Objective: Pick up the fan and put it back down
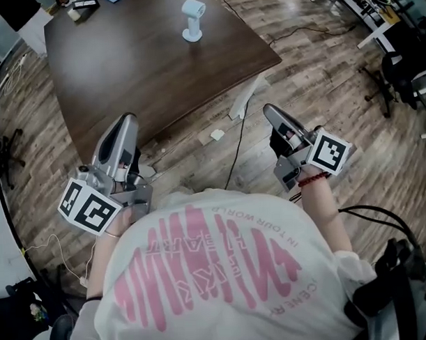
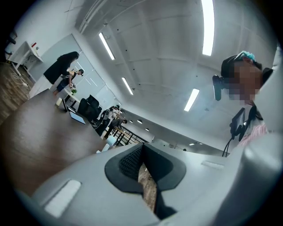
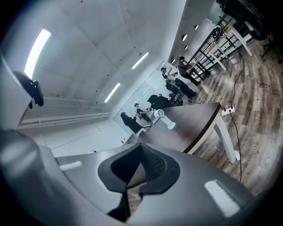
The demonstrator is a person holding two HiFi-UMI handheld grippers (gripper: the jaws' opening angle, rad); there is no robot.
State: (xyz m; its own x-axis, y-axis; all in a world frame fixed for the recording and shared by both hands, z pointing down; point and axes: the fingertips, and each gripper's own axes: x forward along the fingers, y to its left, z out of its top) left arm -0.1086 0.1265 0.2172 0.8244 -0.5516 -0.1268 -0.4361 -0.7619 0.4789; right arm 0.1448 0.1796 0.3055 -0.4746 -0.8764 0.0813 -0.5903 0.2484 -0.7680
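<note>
Both pinched fully together and empty: left claw (image 1: 127, 121) and right claw (image 1: 270, 111), short of the near edge of the dark brown wooden surface (image 1: 126, 71). At 12 o'clock, well apart, the small white plastic fan (image 1: 192, 19) stands upright on its round foot. Likely light, rigid, smooth and top-heavy, so grip the neck under the head.

Fan (image 1: 192, 19) on table (image 1: 126, 71), far side; left gripper (image 1: 127, 120) at near edge, right gripper (image 1: 270, 109) near corner.
</note>
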